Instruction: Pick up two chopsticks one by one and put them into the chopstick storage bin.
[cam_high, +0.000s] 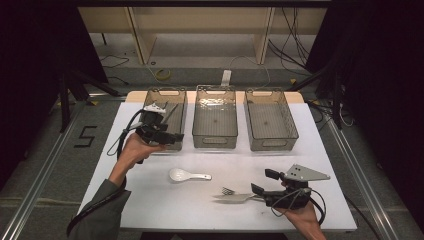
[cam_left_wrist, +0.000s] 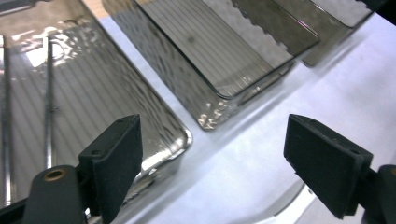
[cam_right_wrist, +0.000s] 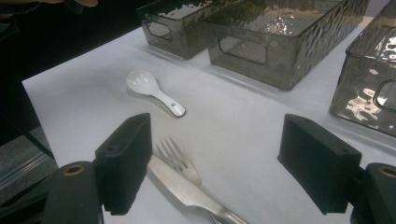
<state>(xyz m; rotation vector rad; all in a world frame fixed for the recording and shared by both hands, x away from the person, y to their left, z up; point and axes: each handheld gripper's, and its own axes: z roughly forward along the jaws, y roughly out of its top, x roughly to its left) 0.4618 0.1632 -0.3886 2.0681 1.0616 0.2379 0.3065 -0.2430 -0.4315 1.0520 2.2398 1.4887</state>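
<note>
A white ceramic spoon lies near the middle of the white table. A metal fork and a knife lie side by side at the front right. My right gripper hovers open just right of them, with the fork and knife beside its left jaw and nothing held. My left gripper is open and empty above the near end of the left bin, which holds thin metal sticks.
Three translucent grey bins stand in a row at the back: the left one, a middle bin and a right bin, the latter two with nothing inside. Dark floor, cables and a frame surround the table.
</note>
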